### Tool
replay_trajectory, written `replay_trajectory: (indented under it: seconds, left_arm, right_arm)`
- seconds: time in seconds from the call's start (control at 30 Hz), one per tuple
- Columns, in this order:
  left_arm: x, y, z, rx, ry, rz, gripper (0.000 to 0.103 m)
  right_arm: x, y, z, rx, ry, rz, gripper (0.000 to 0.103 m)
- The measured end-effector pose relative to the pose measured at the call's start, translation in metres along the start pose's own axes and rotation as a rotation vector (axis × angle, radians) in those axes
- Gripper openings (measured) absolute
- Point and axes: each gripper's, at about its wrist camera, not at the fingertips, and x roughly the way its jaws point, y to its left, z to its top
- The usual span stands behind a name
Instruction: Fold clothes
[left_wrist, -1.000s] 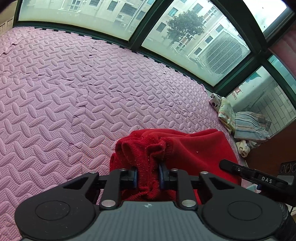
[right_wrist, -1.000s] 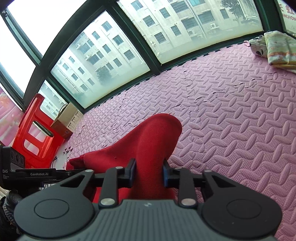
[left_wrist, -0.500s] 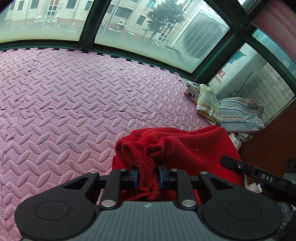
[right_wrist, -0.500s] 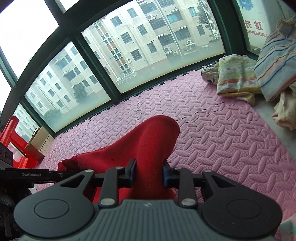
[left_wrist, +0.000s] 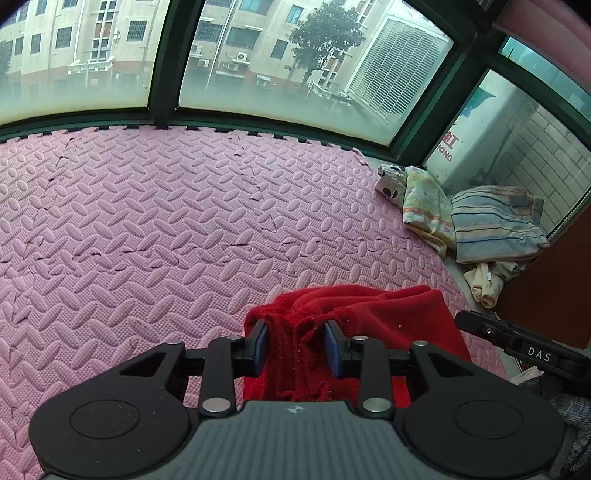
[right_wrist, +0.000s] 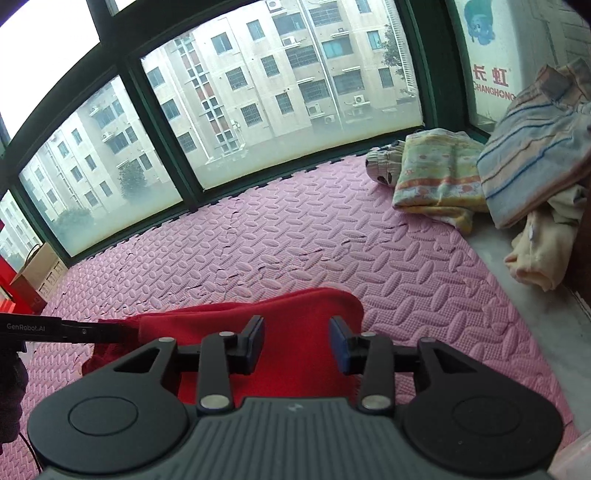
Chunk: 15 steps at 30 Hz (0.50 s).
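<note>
1. A pink foam mat (left_wrist: 177, 229) with a raised leaf pattern covers the floor up to the dark-framed windows (right_wrist: 258, 96); its tile seams gape a little in places.
2. A heap of other clothes lies at the mat's far right edge: a spotted piece (left_wrist: 391, 181), a pale flowered cloth (left_wrist: 424, 206), a blue striped garment (left_wrist: 495, 225) on top and a cream one (right_wrist: 543, 254) spilling off the mat.
3. A cardboard box (right_wrist: 37, 269) and something red and plastic (right_wrist: 11, 295) stand at the far left in the right wrist view.
4. Nothing lies on the open mat between the heap and the red garment (right_wrist: 295, 354) (the stretch is bare).
5. The red garment lies on the near mat, just before both cameras, bunched at the left and smoother at the right.
6. Its left end is a ribbed knit edge (left_wrist: 295, 332), gathered into folds, with pale lint on it.
7. The left hand-held gripper (left_wrist: 295, 345) is opening; the knit folds sit between the jaws, and the pads seem to have left the cloth.
8. The right hand-held gripper (right_wrist: 297, 345) is opening too; its blue pads stand clear on either side, with smooth red cloth lying in the gap under them.
9. Each gripper's side shows at the edge of the other's view.
</note>
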Motion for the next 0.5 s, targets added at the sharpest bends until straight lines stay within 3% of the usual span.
replay_trajectory:
  seconds: [0.13, 0.23, 0.37, 0.5]
  left_arm:
    - [-0.014, -0.012, 0.006, 0.034, -0.066, -0.032, 0.028]
    - [-0.015, -0.022, 0.005, 0.075, -0.070, -0.080, 0.025]
    - [0.004, -0.034, 0.003, 0.133, -0.015, -0.161, 0.024]
    - [0.029, -0.037, 0.001, 0.165, 0.035, -0.165, 0.024]
  right_arm:
    - [0.015, 0.023, 0.003, -0.072, 0.031, 0.022, 0.039]
    - [0.029, 0.034, 0.003, -0.114, 0.055, 0.019, 0.038]
    - [0.048, 0.040, 0.003, -0.130, 0.077, 0.013, 0.038]
    - [0.060, 0.044, 0.005, -0.146, 0.079, 0.000, 0.038]
